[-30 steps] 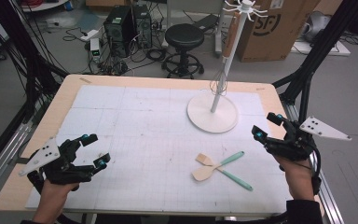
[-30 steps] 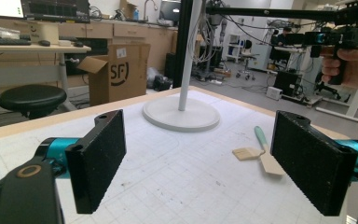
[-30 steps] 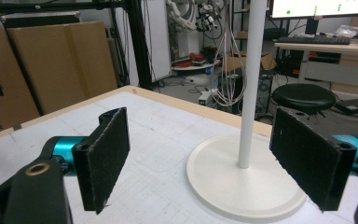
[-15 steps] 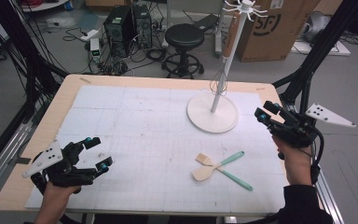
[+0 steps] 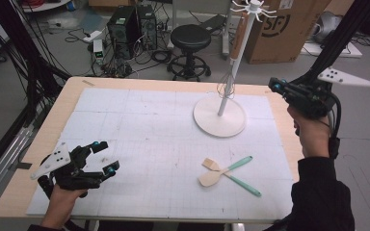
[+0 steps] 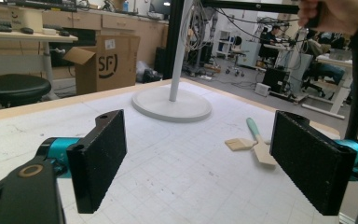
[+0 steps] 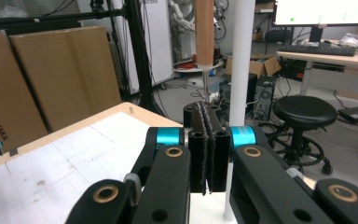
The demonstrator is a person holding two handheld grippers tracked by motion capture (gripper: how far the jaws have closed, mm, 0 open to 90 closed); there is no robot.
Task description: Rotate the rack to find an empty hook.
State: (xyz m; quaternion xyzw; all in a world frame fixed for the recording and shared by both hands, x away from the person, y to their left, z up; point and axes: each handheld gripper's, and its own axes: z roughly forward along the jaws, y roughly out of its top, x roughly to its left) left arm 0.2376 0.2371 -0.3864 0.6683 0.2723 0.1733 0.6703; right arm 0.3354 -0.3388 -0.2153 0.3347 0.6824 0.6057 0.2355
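Note:
A white stand [image 5: 219,118] with a round base and a tall pole stands at the back right of the mat. From its top hooks hangs a whisk [image 5: 239,33] with a wooden handle. Two teal-handled spatulas [image 5: 226,171] lie crossed on the mat in front of the stand. My left gripper [image 5: 107,156] rests open and empty low at the front left, and the left gripper view has the spatulas [image 6: 256,142] ahead between its jaws. My right gripper [image 5: 273,85] is held up at the table's right edge, shut on nothing. Its jaws point at the whisk handle [image 7: 204,32] and pole [image 7: 241,56].
A white gridded mat [image 5: 149,134] covers most of the wooden table [image 5: 48,120]. Beyond the far edge stand a black stool [image 5: 190,36], computer towers [image 5: 130,24] and a cardboard box [image 5: 289,29]. Cables hang at the left side.
My right gripper has risen and moved farther back, toward the stand's pole. The left gripper has barely shifted.

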